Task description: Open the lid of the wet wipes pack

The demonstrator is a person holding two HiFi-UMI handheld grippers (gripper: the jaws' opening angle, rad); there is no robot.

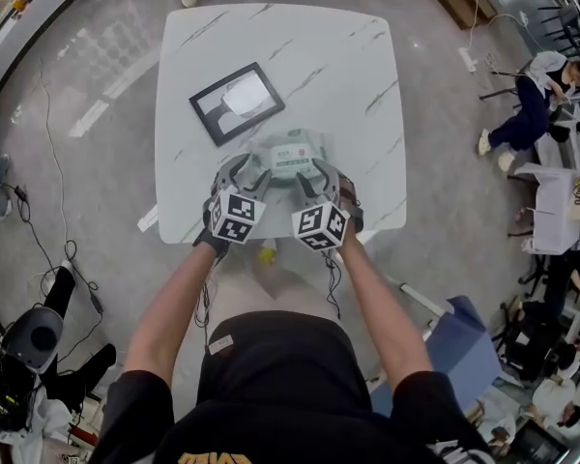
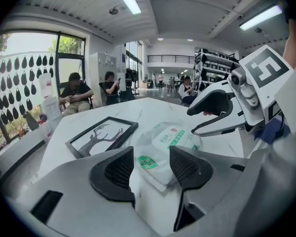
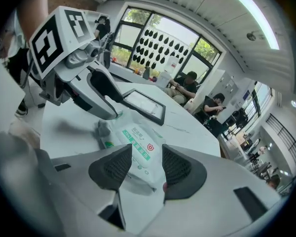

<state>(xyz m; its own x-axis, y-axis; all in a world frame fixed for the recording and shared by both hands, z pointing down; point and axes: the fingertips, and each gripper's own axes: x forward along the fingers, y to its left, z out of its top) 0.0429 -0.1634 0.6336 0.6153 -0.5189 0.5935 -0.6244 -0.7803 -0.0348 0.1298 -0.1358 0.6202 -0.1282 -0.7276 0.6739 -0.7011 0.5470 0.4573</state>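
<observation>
While the wet wipes pack [image 1: 292, 155] lies flat by the near edge of the table [image 1: 348, 56], the left gripper [image 2: 153, 164] and right gripper [image 3: 147, 167] flank its two ends. Both have their jaws spread and neither presses on it. Beyond it, toward the left edge, lies a picture frame [image 1: 237, 101].

Glossy plastic wipes pack [image 1: 292, 155]; smooth, perhaps marble, table [image 1: 319, 56]

Two-handed reach, low out in front

Left gripper [image 1: 248, 174] and right gripper [image 1: 315, 176] sit side by side, both tilted downward and angled a bit toward each other, jaws apart on each. Bare forearms [image 1: 177, 290] stretched forward.
</observation>
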